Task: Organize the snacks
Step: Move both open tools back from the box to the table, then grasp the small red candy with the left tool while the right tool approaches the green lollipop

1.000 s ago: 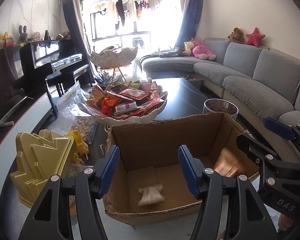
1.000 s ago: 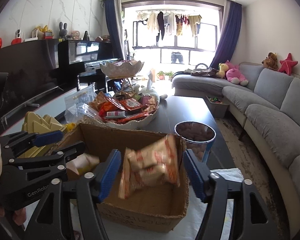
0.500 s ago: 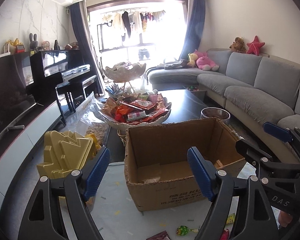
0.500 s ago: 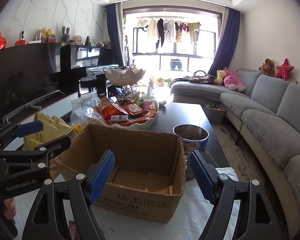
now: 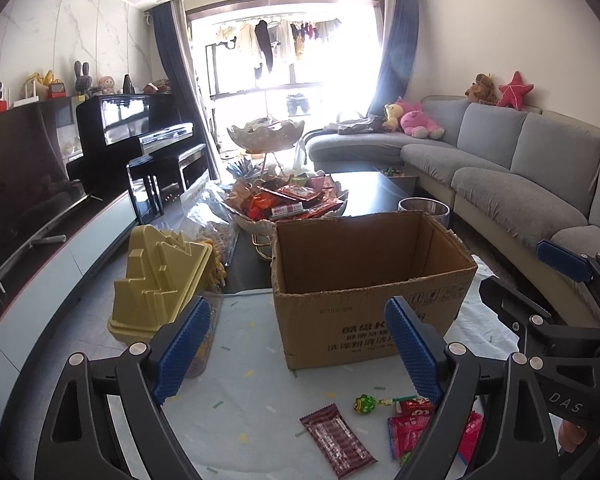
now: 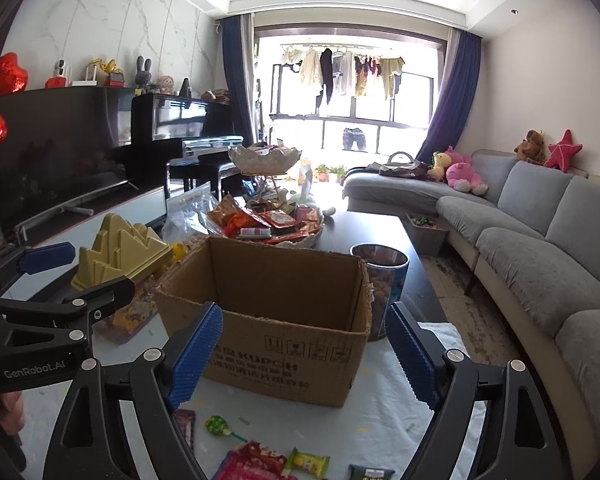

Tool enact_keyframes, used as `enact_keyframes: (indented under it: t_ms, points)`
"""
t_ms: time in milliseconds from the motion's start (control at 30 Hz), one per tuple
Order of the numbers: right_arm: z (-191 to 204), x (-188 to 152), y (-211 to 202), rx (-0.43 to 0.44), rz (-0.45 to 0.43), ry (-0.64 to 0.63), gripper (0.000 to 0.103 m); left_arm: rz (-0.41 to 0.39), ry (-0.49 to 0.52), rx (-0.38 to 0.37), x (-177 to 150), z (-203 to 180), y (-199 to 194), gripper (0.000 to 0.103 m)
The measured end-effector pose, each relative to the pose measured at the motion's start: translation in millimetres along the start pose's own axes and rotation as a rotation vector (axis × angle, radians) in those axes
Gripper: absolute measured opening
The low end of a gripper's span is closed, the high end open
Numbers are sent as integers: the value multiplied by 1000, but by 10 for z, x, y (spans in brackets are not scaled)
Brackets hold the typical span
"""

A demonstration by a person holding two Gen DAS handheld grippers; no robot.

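An open cardboard box (image 5: 364,312) stands on the white cloth; it also shows in the right wrist view (image 6: 276,336). Its inside is hidden from here. Loose snacks lie in front of it: a brown wrapper (image 5: 338,440), a green lollipop (image 5: 365,403), red packets (image 5: 410,432), and in the right wrist view the lollipop (image 6: 217,426), a yellow-green packet (image 6: 309,460) and red packets (image 6: 256,460). My left gripper (image 5: 298,350) is open and empty, held back from the box. My right gripper (image 6: 304,356) is open and empty too.
A white bowl piled with snacks (image 5: 288,204) stands behind the box. A yellow plastic mould (image 5: 160,280) sits on a snack jar at the left. A glass cup of nuts (image 6: 380,280) stands right of the box. A grey sofa (image 6: 540,248) runs along the right.
Both grippers have pulled back and up from the box. The packets dropped from them a second ago are out of sight in the box. Loose snacks on the cloth have come into view.
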State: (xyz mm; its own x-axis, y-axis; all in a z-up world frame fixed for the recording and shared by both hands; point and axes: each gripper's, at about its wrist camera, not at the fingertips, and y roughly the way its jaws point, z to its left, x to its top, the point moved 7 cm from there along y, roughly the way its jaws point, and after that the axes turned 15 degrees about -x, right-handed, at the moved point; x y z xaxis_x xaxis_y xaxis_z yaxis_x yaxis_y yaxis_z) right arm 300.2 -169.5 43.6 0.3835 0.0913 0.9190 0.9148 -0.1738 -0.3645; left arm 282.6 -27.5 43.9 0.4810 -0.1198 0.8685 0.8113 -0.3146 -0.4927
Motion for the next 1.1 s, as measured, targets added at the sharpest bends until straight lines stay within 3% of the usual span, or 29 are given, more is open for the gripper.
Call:
enact_keyframes:
  t_ms: [600, 1100]
  points:
    - [52, -478, -442, 46, 89, 22, 84, 31, -23, 23, -483, -114, -533, 97]
    - [96, -1049, -702, -7, 149, -54, 84, 173, -46, 18, -1241, -117, -601, 97]
